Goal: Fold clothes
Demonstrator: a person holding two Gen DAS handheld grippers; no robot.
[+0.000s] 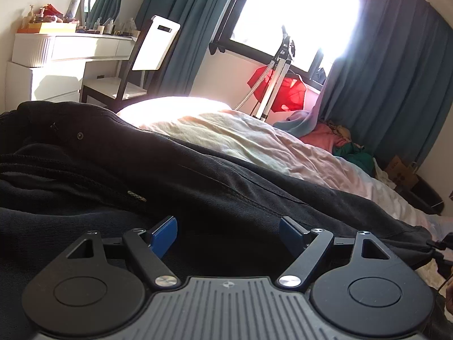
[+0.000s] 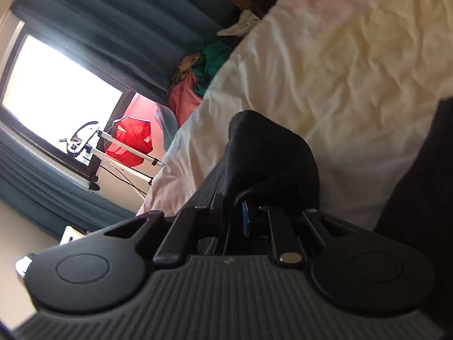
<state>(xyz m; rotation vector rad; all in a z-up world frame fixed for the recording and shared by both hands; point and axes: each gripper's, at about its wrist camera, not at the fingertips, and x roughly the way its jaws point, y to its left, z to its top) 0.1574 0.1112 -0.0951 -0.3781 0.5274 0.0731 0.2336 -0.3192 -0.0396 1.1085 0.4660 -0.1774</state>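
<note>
Left gripper [image 1: 228, 233] sat low and roughly level over the black garment [image 1: 141, 170] spread on the bed [image 1: 254, 141], blue pads [image 1: 164, 233] wide apart, nothing between them. Right gripper [image 2: 240, 212] was rolled hard sideways, jaws pinched on a bunched fold of the same black cloth, lifted off the sheet.

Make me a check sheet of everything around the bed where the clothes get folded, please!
Surface: bed with a wrinkled pale sheet.
Job's things: black garment spread on the bed.
Clutter: clothes pile at the far side; red cloth by the tripod.
Grippers: left gripper open above the garment; right gripper shut on a fold of black fabric.
Cables: nothing seen.
Surroundings: bright window, teal curtains, white dressing table, chair.
</note>
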